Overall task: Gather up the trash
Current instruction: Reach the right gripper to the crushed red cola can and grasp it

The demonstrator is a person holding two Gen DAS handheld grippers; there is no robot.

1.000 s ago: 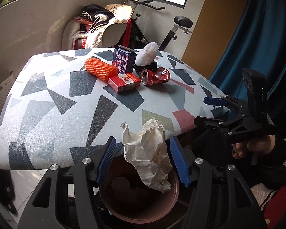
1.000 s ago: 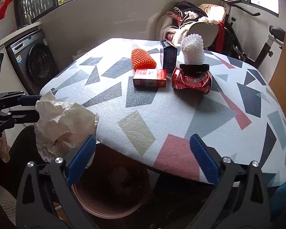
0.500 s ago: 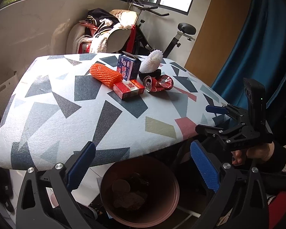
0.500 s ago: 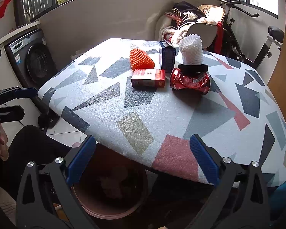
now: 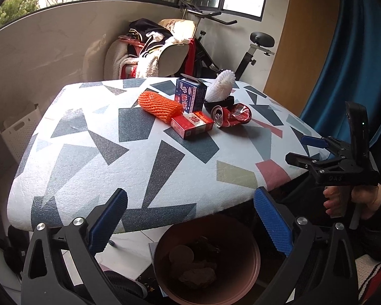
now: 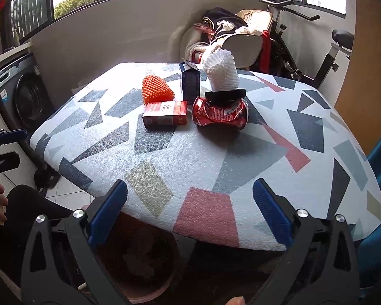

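Trash lies on the patterned table [image 5: 94, 152]: an orange foam net [image 5: 160, 105], a red box [image 5: 191, 124], a blue box [image 5: 190, 95], a crushed red can [image 5: 232, 115] and a white foam net [image 5: 219, 86]. A pink bin [image 5: 208, 259] stands below the table's near edge with crumpled paper inside. My left gripper [image 5: 190, 221] is open and empty above the bin. My right gripper [image 6: 190, 213] is open and empty at the table's edge; it also shows in the left wrist view [image 5: 315, 150]. The can [image 6: 219, 113], red box [image 6: 165, 113] and orange net [image 6: 156, 90] show in the right wrist view.
A chair piled with clothes [image 5: 152, 48] and an exercise bike [image 5: 243, 50] stand behind the table. A washing machine [image 6: 20, 96] is at the left. A blue curtain [image 5: 355, 63] hangs at the right. A white perforated crate [image 5: 20, 132] sits on the floor.
My left gripper opened and the crumpled paper it held dropped into the bin. The left gripper then rose a little. The right gripper stayed open and hardly moved.
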